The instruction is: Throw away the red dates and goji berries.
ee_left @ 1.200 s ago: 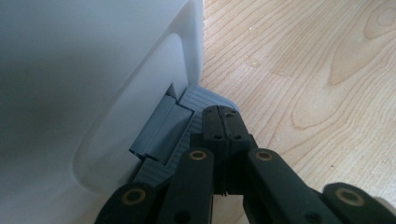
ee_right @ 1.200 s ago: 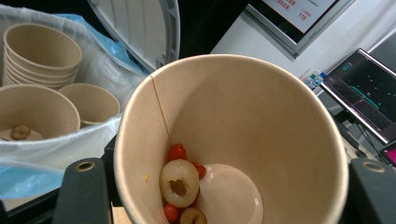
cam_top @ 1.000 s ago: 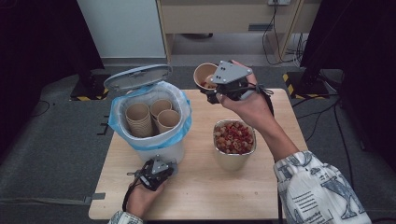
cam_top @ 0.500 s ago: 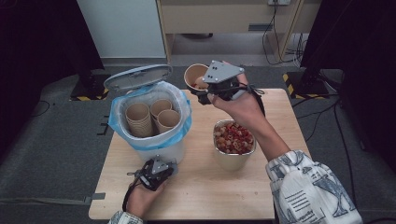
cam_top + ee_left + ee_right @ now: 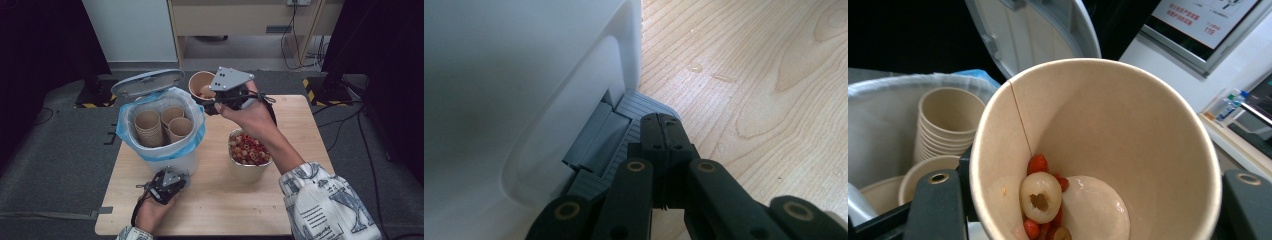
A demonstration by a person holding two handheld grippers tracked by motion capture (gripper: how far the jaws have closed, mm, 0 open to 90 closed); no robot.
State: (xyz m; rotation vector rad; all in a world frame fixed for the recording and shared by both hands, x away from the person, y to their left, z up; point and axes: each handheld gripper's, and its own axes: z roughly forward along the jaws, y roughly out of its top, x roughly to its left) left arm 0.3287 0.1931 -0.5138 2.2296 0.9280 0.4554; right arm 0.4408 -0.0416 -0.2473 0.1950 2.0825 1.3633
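1. Paper cup (image 5: 1098, 150): base & lower wall cut off at 6 o'clock edge in right gripper view; in high view the grey plate hides its side toward 4 o'clock.
2. Right gripper (image 5: 216, 102): jaw tips hidden behind cup; pads' contact w/ cup wall not visible.
3. Bin (image 5: 499, 100): blurred white wall, cut off at 9 & 12 o'clock edges.
4. Pedal (image 5: 599, 135): part hidden under left gripper (image 5: 664, 130).
5. Stacked cups (image 5: 945, 125): lower part hidden by bin liner; count too small to tell.

A lab-style recording room: grey carpet (image 5: 60, 165), black curtains (image 5: 45, 45), loose cables (image 5: 295, 30), hazard-taped stand feet (image 5: 320, 85) and a lone wooden surface (image 5: 300, 125) under an overhead camera.
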